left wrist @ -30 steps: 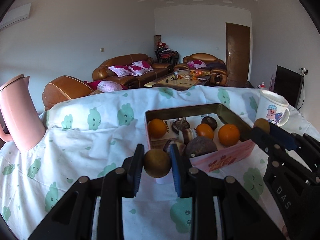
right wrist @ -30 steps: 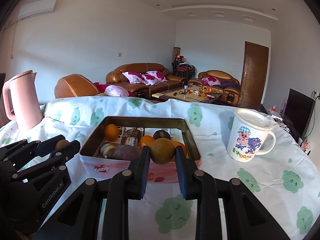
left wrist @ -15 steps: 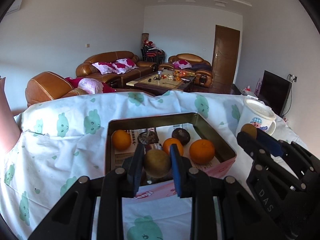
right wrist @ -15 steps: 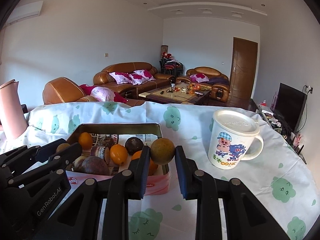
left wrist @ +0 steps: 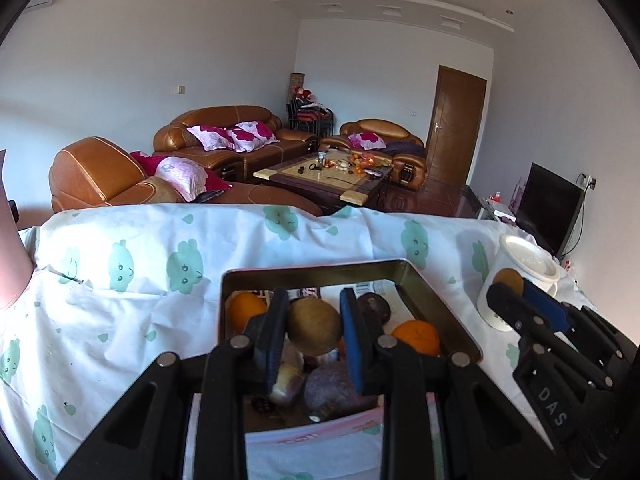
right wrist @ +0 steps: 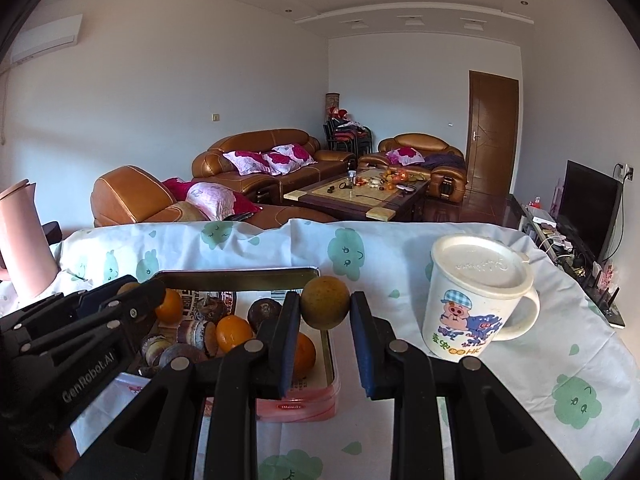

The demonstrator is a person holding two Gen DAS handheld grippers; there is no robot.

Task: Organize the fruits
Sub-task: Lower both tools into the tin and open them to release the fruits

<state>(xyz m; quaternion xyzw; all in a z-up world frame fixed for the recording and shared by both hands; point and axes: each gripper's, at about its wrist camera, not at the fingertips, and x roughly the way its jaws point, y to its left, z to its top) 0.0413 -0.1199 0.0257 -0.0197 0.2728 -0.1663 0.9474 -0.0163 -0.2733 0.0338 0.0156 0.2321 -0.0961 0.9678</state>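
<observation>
Tablecloth [right wrist: 460,412], white with pale green cloud faces, wrinkled over the whole work surface. Behind it we see a living room: brown leather sofas [left wrist: 224,136] with pink-flowered cushions, a low coffee table [right wrist: 356,196] littered with small items, a brown door [right wrist: 494,132], a dark television [right wrist: 588,204] at the right wall, recessed ceiling lights.

On the cloth sits a pink-walled tin [right wrist: 320,396] with a dark metal rim; we count several oranges [right wrist: 232,332] and dark round fruits inside. A white lidded mug [right wrist: 476,300] with a cartoon pig stands just right of the tin. A pink jug [right wrist: 24,248] stands at the far left.

Our left gripper [left wrist: 314,326] is clamped on a brownish-green round fruit [left wrist: 314,326], held above the tin's interior. Our right gripper [right wrist: 325,308] pinches a second round fruit [right wrist: 325,308] of the same kind, near the tin's right rim, between tin and mug.
</observation>
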